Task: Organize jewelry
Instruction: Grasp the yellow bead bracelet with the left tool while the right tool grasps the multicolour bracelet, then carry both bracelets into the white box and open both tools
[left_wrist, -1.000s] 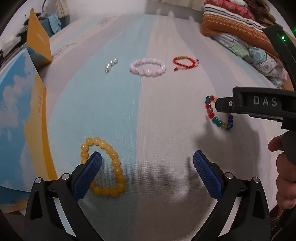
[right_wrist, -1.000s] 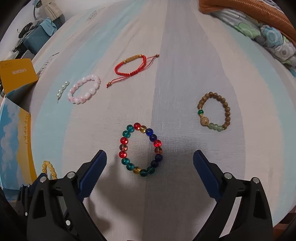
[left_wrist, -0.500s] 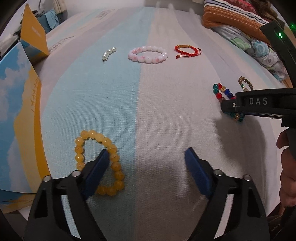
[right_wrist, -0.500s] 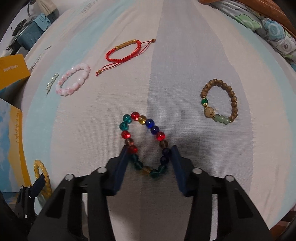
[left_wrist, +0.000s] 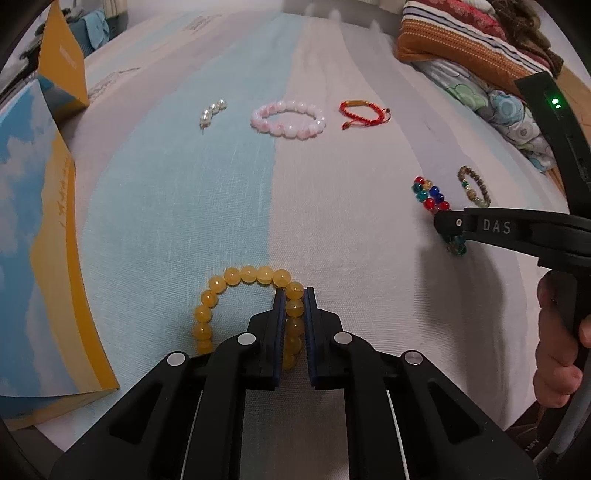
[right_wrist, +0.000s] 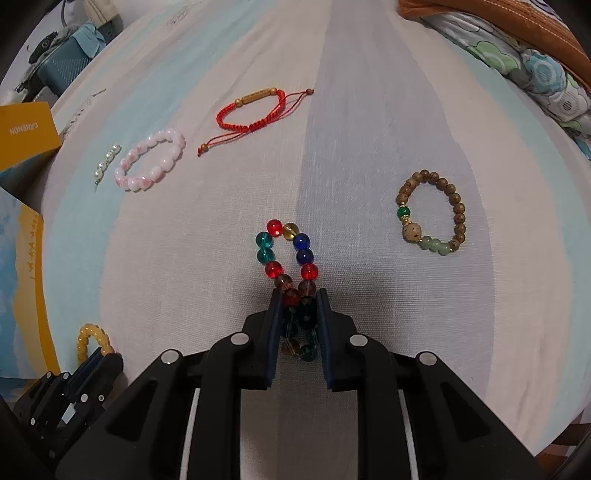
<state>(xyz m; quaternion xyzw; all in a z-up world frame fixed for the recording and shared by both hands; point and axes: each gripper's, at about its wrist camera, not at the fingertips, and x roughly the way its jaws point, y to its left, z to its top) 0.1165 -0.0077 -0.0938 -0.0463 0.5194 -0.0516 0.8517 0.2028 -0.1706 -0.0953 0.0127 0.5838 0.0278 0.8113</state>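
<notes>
My left gripper (left_wrist: 294, 295) is shut on the right side of a yellow bead bracelet (left_wrist: 236, 277) lying on the striped cloth. My right gripper (right_wrist: 298, 297) is shut on the near end of a multicoloured glass bead bracelet (right_wrist: 286, 245), squeezing it into a narrow loop; it also shows in the left wrist view (left_wrist: 428, 194). A brown wooden bead bracelet (right_wrist: 432, 218) lies to the right. At the far side lie a red cord bracelet (right_wrist: 255, 110), a pink bead bracelet (right_wrist: 149, 160) and a short pearl strand (right_wrist: 106, 164).
An open box with a blue-sky and yellow print (left_wrist: 33, 240) lies at the left edge. A small yellow box (left_wrist: 62, 70) stands behind it. Folded blankets (left_wrist: 472, 44) are piled at the far right. The cloth's near edge is close below the grippers.
Both grippers went from wide open to shut. The left one closed on the yellow bracelet, the right one on the multicoloured bracelet, which got pinched narrower.
</notes>
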